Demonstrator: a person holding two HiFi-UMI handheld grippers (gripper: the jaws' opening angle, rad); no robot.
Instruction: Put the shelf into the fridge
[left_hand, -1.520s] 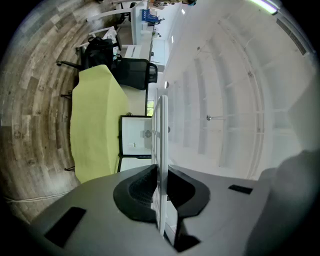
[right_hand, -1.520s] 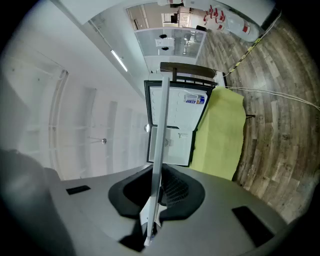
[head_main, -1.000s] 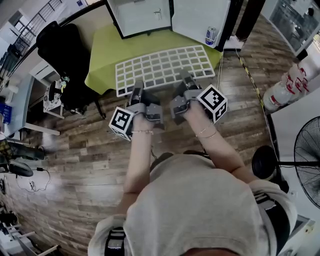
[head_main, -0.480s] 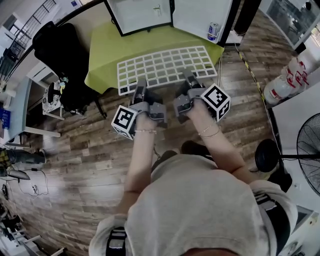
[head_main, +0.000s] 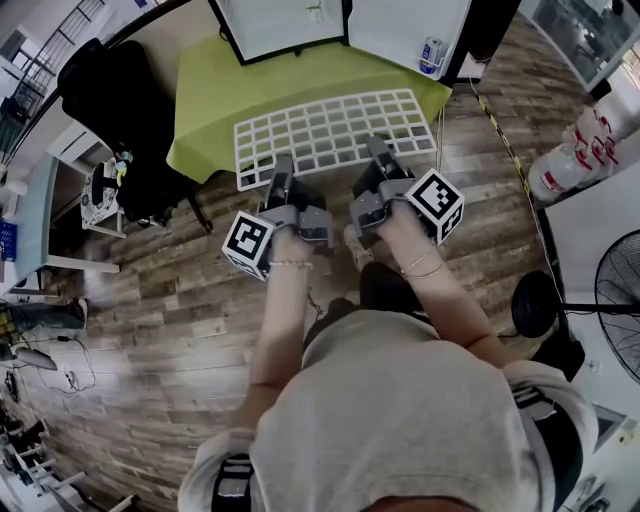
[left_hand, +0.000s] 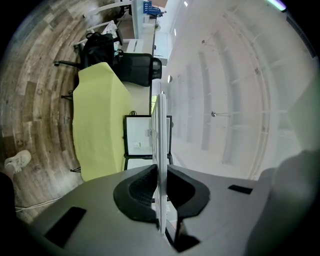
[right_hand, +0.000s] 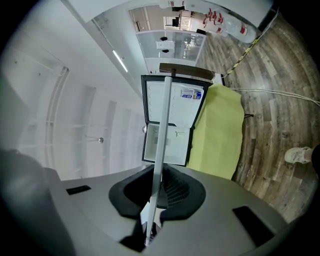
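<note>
Two grips on the near edge of the white wire-grid shelf (head_main: 330, 130): left hand-held gripper (head_main: 283, 175) and right hand-held gripper (head_main: 377, 155) both clamp it. Carry step; next, slide it level into the open black-framed white fridge (head_main: 285, 25) at the far side.

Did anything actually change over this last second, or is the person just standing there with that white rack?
Very little. A shoe has come into view below the claws, so the person seems to be stepping toward the fridge. The left claw and right claw stay shut on the shelf's near edge, and it is still held over the green table.
</note>
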